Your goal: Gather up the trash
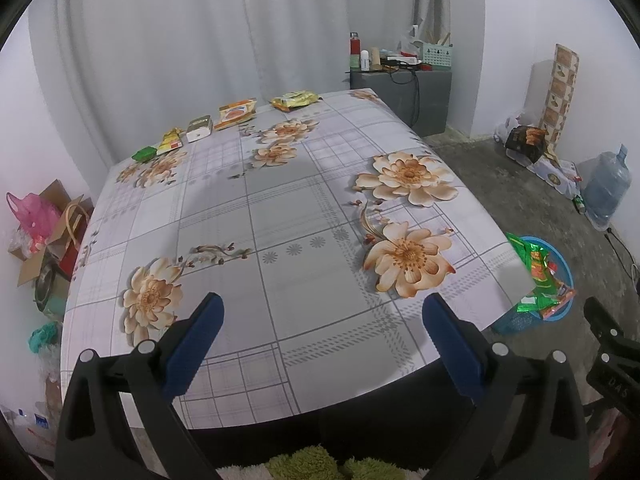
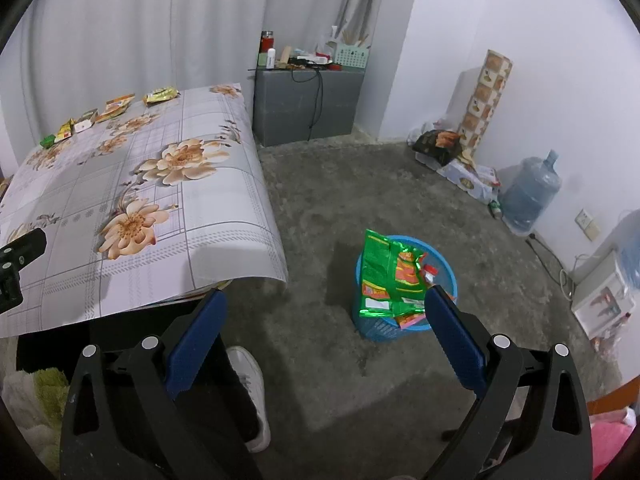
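Both the left tongs (image 1: 322, 314) and right tongs (image 2: 324, 312) hang released, empty. Five wrappers (image 1: 236, 114) line the worktop's (image 1: 280, 208) far edge; light, crinkly, slippery, I'd pinch a flat edge. Blue bin (image 2: 444, 276) waits on the floor.

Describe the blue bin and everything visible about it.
The blue bin is a small round plastic basket with latticed sides, standing upright on the concrete floor, apart from the table, off its near right corner. It is overfilled: a large shiny green wrapper sticks up past the rim, with red and orange packets beside it. In the right wrist view, the open right gripper hangs near it, one finger overlapping its right edge in the picture; contact cannot be judged. Neither gripper holds anything.
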`<control>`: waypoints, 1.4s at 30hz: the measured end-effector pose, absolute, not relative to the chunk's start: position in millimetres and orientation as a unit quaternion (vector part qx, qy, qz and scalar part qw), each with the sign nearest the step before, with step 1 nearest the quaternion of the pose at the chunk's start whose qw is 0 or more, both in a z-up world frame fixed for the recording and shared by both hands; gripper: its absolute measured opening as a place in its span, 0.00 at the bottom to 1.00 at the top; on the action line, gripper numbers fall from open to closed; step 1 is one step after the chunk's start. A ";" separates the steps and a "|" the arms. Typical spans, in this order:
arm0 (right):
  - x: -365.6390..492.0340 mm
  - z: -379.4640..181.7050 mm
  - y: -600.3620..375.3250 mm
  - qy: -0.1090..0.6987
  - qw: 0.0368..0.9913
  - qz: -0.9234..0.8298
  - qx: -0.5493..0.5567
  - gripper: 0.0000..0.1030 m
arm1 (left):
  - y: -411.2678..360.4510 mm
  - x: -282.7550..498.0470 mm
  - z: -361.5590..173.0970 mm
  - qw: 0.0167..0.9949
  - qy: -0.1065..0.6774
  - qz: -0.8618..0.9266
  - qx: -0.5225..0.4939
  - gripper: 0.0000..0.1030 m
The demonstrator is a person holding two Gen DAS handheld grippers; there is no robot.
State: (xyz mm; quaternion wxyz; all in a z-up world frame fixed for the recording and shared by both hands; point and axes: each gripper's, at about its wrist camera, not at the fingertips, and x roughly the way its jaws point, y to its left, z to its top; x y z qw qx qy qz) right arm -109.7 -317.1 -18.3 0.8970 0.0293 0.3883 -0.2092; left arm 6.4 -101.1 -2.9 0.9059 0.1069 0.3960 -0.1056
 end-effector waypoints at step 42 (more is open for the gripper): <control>-105.6 -14.2 -316.2 0.384 0.899 -0.208 0.031 0.92 | -96.7 6.7 -3.0 0.906 0.397 -0.103 0.108 0.95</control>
